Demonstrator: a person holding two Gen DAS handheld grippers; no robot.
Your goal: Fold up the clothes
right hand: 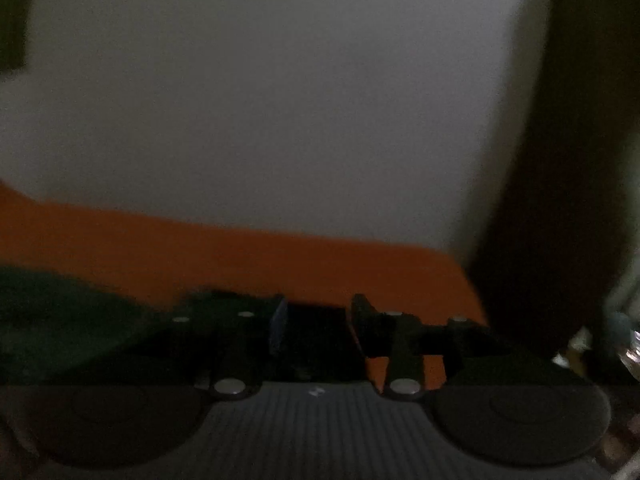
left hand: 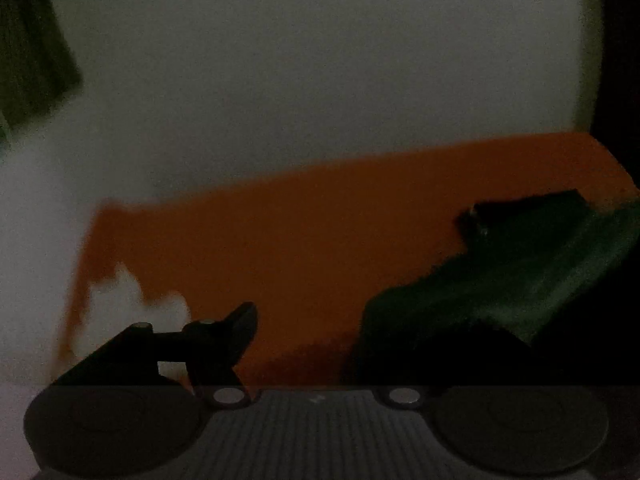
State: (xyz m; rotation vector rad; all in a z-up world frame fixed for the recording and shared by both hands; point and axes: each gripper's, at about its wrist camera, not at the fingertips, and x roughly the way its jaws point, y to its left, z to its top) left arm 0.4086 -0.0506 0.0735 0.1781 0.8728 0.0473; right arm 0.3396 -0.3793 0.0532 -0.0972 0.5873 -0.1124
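**A:** Orange cloth (left hand: 320, 240) runs across both dim, blurred wrist views. What is nearest, in front of it?

**B:** In the left wrist view, the left gripper (left hand: 320, 312) is nearest, low in front of the orange cloth. One black finger (left hand: 236, 332) shows clearly, standing well off to one side. The orange cloth is visible through the wide gap beside it. The other finger is hidden under a dark green garment (left hand: 500, 280). The jaws are spread, and nothing is pinched between them.

**A:** And the right gripper?

**B:** The right gripper (right hand: 318, 312) also sits in front of the orange cloth, and both of its fingers are in sight, set apart. A dark mass fills the gap between them. It is too dark to tell whether this is the garment, or whether the pads press on it.

**A:** Where does the garment lie?

**B:** It lies on top of the orange cloth as a rumpled heap. In the left wrist view it spreads across the right end of the cloth. In the right wrist view it lies at the cloth's left end, reaching up to the near finger.

**A:** What is beyond the orange cloth?

**B:** A pale, plain surface (left hand: 320, 80) stretches away behind it. Past the cloth's far left corner there is a dark green shape (left hand: 32, 40), too blurred to name. In the right wrist view, a tall dark band (right hand: 540, 160) rises beyond the cloth's right end.
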